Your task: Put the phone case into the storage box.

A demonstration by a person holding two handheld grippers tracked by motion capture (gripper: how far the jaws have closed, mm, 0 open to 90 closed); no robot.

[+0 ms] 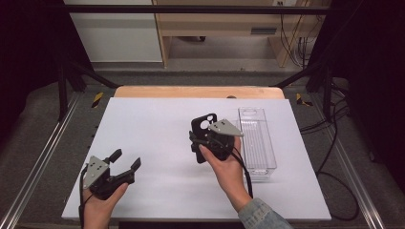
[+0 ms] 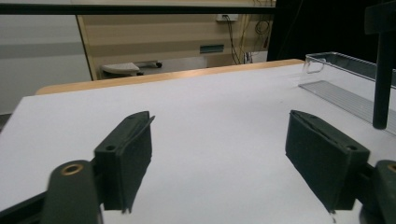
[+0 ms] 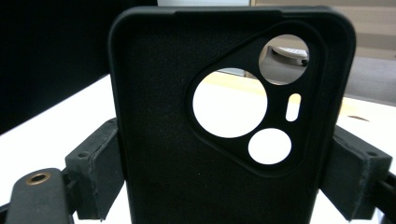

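Phone case (image 1: 204, 125), black with round camera cutouts, stands upright at centre frame in the high view, clamped by its two long edges between the jaws of the right tool (image 1: 206, 138). In the right gripper view the case (image 3: 224, 140) fills the middle of the frame, a jaw pad pressed against each side. The person's right hand (image 1: 228, 164) grips that tool from below centre. Just right of it, a clear plastic bin (image 1: 258, 143) lies lengthwise on the white worktop (image 1: 157, 124). At lower left of the high view, the left tool (image 1: 125, 161) sits in the left hand (image 1: 101, 200), jaws spread wide and holding nothing. The left gripper view shows its pads (image 2: 128, 158) well apart over bare worktop, the bin (image 2: 345, 74) at upper right.
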